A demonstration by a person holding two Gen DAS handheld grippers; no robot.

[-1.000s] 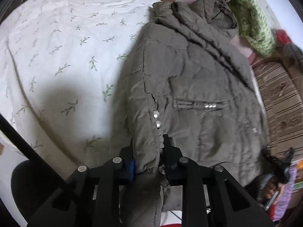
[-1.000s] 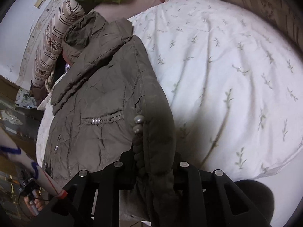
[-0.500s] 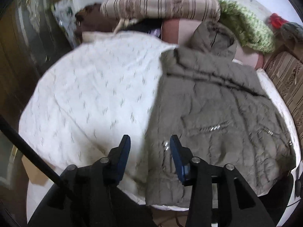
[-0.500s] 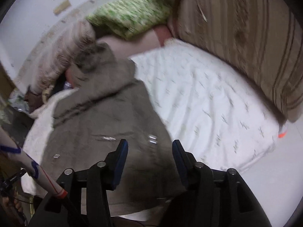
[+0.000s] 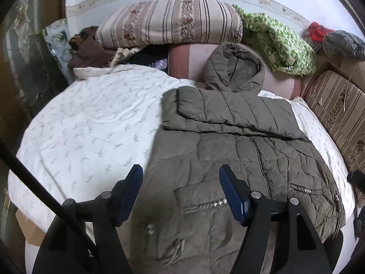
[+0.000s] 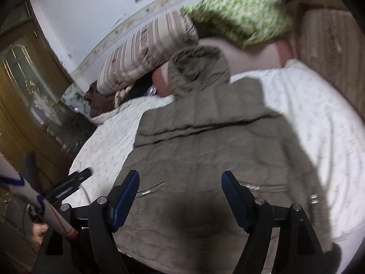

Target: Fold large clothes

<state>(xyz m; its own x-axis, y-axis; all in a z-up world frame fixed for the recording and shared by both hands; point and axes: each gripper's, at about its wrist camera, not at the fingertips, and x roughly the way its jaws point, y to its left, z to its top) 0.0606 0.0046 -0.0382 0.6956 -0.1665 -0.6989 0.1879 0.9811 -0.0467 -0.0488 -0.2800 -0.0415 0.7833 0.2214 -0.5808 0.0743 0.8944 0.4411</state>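
Note:
An olive quilted hooded jacket lies on the white leaf-print bedsheet, front up, both sleeves folded across the chest, hood towards the pillows. My left gripper is open and empty, held above the jacket's lower left hem. In the right wrist view the same jacket fills the middle. My right gripper is open and empty above the jacket's hem. The left gripper's fingers show at the left there.
Striped pillows, a green knitted blanket and a pink bolster lie at the bed's head. A striped sofa back is on the right. A wooden glazed cabinet stands left of the bed.
Both grippers let go of the jacket's folded sleeve edges, opened wide and pulled back and up from the bed. The jacket stays flat with the sleeves folded in.

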